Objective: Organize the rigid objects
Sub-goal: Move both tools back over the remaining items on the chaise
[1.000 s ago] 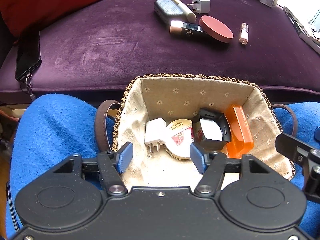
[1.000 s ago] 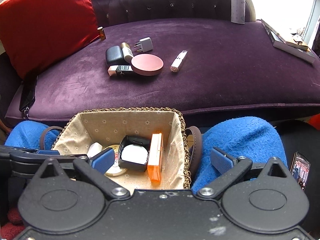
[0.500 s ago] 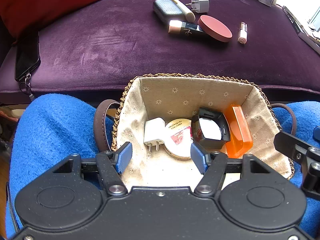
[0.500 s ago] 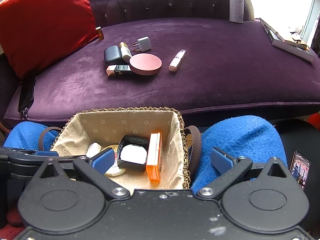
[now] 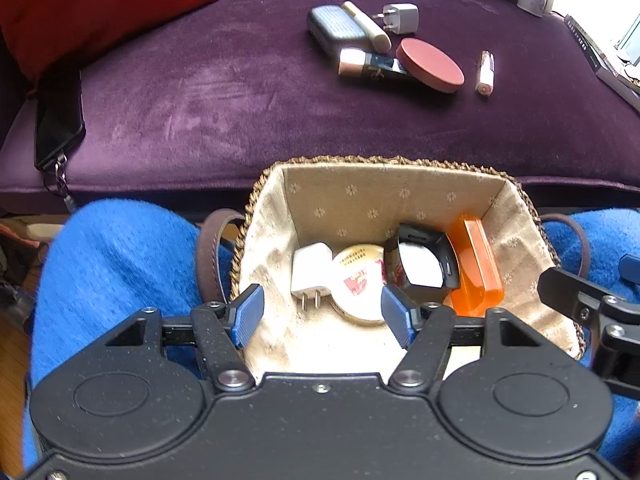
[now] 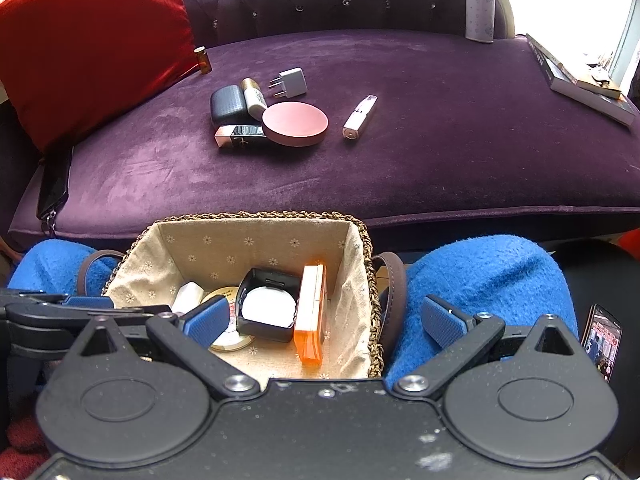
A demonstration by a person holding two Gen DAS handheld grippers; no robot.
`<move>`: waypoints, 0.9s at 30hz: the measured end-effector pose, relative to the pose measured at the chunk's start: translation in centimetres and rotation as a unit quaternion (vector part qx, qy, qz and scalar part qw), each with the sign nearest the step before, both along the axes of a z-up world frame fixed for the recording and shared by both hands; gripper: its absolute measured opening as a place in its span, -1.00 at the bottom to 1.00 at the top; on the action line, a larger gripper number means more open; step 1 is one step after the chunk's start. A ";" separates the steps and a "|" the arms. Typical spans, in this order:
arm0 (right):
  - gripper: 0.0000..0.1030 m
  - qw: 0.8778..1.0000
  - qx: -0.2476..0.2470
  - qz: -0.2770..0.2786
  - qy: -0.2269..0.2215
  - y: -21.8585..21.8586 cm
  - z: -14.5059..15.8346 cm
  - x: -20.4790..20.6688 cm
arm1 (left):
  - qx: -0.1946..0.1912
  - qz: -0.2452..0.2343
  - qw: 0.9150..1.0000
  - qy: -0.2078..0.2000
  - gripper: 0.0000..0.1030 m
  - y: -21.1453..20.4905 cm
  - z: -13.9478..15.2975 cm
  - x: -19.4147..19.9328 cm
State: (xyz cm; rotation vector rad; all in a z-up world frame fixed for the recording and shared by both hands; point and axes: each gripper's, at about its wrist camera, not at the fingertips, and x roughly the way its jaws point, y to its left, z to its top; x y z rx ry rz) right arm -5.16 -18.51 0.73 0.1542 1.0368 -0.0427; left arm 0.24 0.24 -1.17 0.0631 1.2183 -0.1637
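A woven, cloth-lined basket [image 5: 400,168] [image 6: 360,236] rests on blue-clad knees. In it lie a white plug [image 5: 310,270], a round tin [image 5: 356,280], a black square compact [image 5: 424,264] [image 6: 266,306] and an orange box [image 5: 478,268] [image 6: 311,312]. On the purple sofa lie a dark case [image 6: 227,105], a cream tube [image 6: 253,97], a grey plug [image 6: 291,83], a pink round compact [image 6: 295,123], a black lipstick [image 6: 240,135] and a white lipstick [image 6: 360,116]. My left gripper [image 5: 322,316] is open over the basket's near side. My right gripper [image 6: 324,320] is open and empty above the basket's right rim.
A red cushion [image 6: 88,48] leans at the sofa's left, with a small amber bottle [image 6: 203,60] beside it. A black phone [image 6: 54,186] lies at the left edge. A flask [image 6: 480,2] and books [image 6: 580,76] sit at the back right. Another phone [image 6: 602,338] is at the right.
Both grippers stay open. The views have shifted only slightly; the sofa items sit a little lower and nearer in the frames. Nothing was taken or let go.
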 end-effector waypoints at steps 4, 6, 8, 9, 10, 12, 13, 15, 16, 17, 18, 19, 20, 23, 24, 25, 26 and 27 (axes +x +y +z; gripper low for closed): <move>0.98 1.000 0.022 -0.004 0.010 -1.0 0.1 1.0 | 0.003 0.003 1.000 -0.006 0.24 0.1 0.6 1.1; 0.98 1.000 0.026 -0.010 0.010 -1.5 0.2 1.7 | 0.002 0.004 1.000 -0.007 0.24 0.1 0.8 1.9; 0.98 1.000 0.020 -0.014 0.006 -1.8 0.3 2.6 | 0.004 0.003 1.000 -0.009 0.24 0.1 0.9 2.8; 0.98 1.000 0.015 -0.016 0.003 -2.0 0.4 3.1 | 0.006 0.004 1.000 -0.010 0.24 0.0 1.0 3.2; 0.98 1.000 0.008 -0.018 0.000 -2.2 0.4 3.6 | 0.007 0.005 1.000 -0.013 0.24 0.0 1.1 3.7; 0.98 1.000 0.002 -0.024 -0.004 -2.7 0.4 4.6 | 0.009 0.006 1.000 -0.017 0.24 0.0 1.3 4.7; 0.98 1.000 0.000 -0.026 -0.005 -3.0 0.4 5.1 | 0.010 0.006 1.000 -0.019 0.24 -0.1 1.3 5.2; 0.98 0.999 -0.006 -0.030 -0.010 -3.3 0.3 6.2 | 0.017 0.006 1.000 -0.023 0.24 -0.2 1.3 6.1; 0.98 0.999 -0.010 -0.032 -0.013 -3.5 0.2 6.6 | 0.021 0.006 0.999 -0.026 0.24 -0.3 1.3 6.5; 0.97 0.999 -0.014 -0.033 -0.015 -3.7 0.1 7.1 | 0.023 0.005 0.999 -0.028 0.24 -0.3 1.2 6.9; 0.96 0.999 -0.017 -0.034 -0.017 -3.8 0.0 7.6 | 0.026 0.004 0.999 -0.030 0.24 -0.4 1.1 7.3; 0.96 0.999 -0.018 -0.035 -0.018 -3.9 -0.1 8.0 | 0.028 0.003 0.999 -0.031 0.24 -0.4 1.0 7.7; 0.96 0.999 -0.020 -0.036 -0.019 -4.0 -0.2 8.3 | 0.030 0.002 0.999 -0.032 0.24 -0.5 0.9 7.9; 0.95 0.999 -0.026 -0.038 -0.018 -4.1 -0.8 9.5 | 0.034 -0.003 0.999 -0.029 0.24 -0.7 0.3 8.7; 0.95 0.999 -0.027 -0.037 -0.016 -4.0 -1.1 9.9 | 0.036 -0.005 0.999 -0.028 0.24 -0.8 0.1 8.9; 0.94 0.999 -0.027 -0.035 -0.015 -4.0 -1.3 10.3 | 0.039 -0.006 0.999 -0.027 0.24 -0.9 -0.2 9.1; 0.94 0.999 -0.028 -0.033 -0.014 -3.9 -1.4 10.7 | 0.040 -0.006 0.999 -0.025 0.24 -1.0 -0.4 9.3; 0.94 0.999 -0.029 -0.030 -0.013 -3.7 -1.6 11.1 | 0.039 -0.005 0.999 -0.023 0.24 -1.0 -0.6 9.5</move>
